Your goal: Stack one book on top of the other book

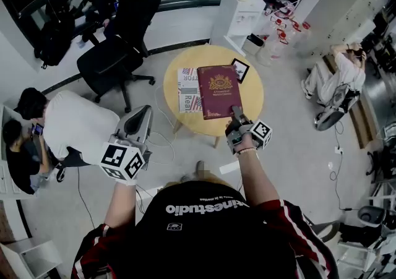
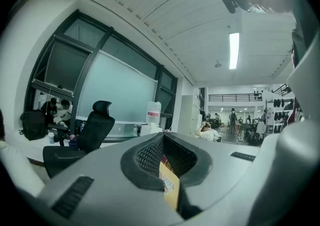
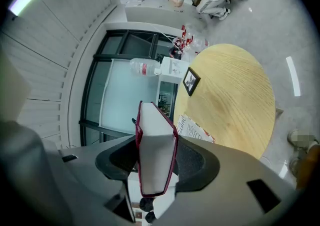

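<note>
A maroon book with a gold emblem hangs flat over the round wooden table, and my right gripper is shut on its near edge. In the right gripper view the book fills the space between the pads of that gripper. A white and red book lies flat on the table's left part, with the maroon book's left edge over its right side. My left gripper hovers off the table to the left, its jaws together and holding nothing. In the left gripper view it points level.
A small black picture frame stands at the table's far side. A black office chair is far left. Seated people are close on the left, another person on the right. A white cabinet with a water bottle stands behind.
</note>
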The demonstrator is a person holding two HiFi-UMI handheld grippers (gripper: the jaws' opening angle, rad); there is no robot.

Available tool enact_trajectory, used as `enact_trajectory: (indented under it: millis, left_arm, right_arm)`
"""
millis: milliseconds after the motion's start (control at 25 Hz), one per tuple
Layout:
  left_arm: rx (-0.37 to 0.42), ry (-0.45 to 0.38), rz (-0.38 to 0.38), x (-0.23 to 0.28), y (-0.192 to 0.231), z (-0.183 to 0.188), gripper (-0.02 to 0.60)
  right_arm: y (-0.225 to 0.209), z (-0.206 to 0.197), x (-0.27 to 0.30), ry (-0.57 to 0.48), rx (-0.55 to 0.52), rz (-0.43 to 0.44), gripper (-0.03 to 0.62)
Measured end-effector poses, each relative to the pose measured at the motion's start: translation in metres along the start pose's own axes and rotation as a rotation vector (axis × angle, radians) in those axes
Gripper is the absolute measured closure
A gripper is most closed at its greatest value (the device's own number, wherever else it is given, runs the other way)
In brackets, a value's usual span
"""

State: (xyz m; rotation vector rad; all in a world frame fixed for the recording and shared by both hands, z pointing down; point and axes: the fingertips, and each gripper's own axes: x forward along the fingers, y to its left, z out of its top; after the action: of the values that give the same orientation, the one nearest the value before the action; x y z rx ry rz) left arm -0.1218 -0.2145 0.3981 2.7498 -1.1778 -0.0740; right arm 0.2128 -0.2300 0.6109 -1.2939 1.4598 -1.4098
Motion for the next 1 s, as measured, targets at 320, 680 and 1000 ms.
enact_trajectory:
  millis: [320, 680, 1000]
  left_arm:
    - [0.005, 0.002, 0.060, 0.000, 0.016, -0.004, 0.566]
    - [0.031, 0.023, 0.106, 0.016, 0.043, 0.002, 0.566]
    - [0.035, 0.042, 0.156, 0.026, 0.056, 0.002, 0.566]
  right_arm:
    - [-0.006, -0.004, 0.034, 0.008, -0.042, -0.039, 0.349]
    - [-0.024, -0.014, 0.091, -0.003, -0.022, -0.106, 0.349]
    - [-0.054, -0.026, 0.122, 0.017, 0.012, -0.192, 0.349]
